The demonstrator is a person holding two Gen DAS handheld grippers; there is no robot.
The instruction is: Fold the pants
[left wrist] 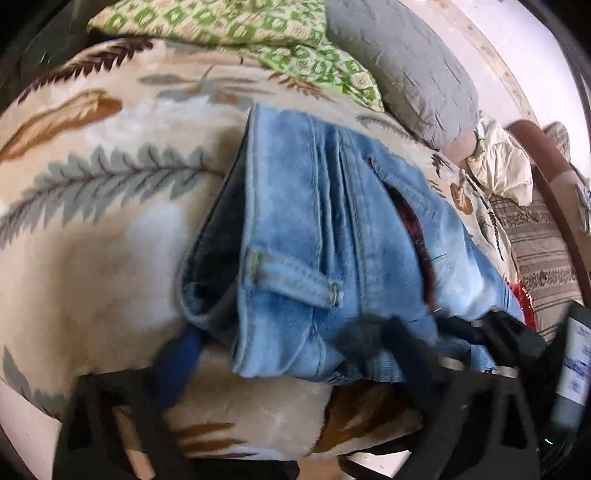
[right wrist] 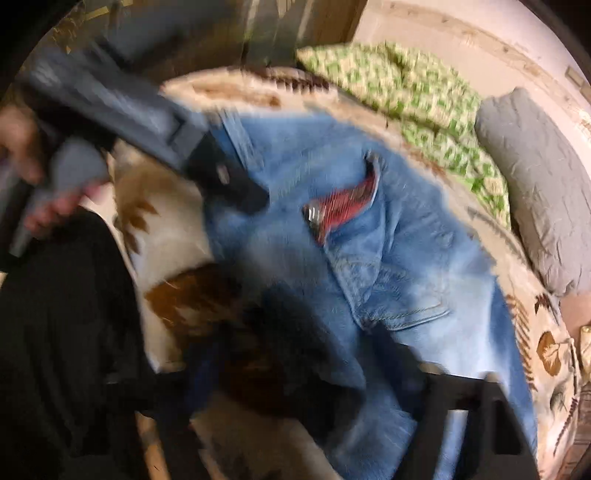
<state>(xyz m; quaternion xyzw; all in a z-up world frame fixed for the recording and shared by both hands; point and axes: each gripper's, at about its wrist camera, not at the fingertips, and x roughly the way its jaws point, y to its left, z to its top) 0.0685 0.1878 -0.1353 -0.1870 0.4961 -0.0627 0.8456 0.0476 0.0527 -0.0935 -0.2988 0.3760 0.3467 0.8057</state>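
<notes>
Light blue jeans (left wrist: 332,229) lie folded in a thick bundle on a leaf-patterned blanket (left wrist: 92,221), waistband and a belt loop toward me. A red patch shows in a pocket opening (right wrist: 340,203). My left gripper (left wrist: 280,354) is open, its fingers (left wrist: 177,362) apart at the bundle's near edge; it also shows in the right wrist view (right wrist: 229,184), resting on the jeans' upper left. My right gripper (right wrist: 325,354) is blurred over the jeans (right wrist: 424,277), its jaws apart, and it enters the left wrist view (left wrist: 491,332) at lower right.
A green patterned cloth (left wrist: 258,33) and a grey pillow (left wrist: 413,70) lie at the back of the bed. A cream garment (left wrist: 502,166) and striped cushion (left wrist: 543,266) sit at right. A person's dark clothing (right wrist: 62,314) fills the left of the right wrist view.
</notes>
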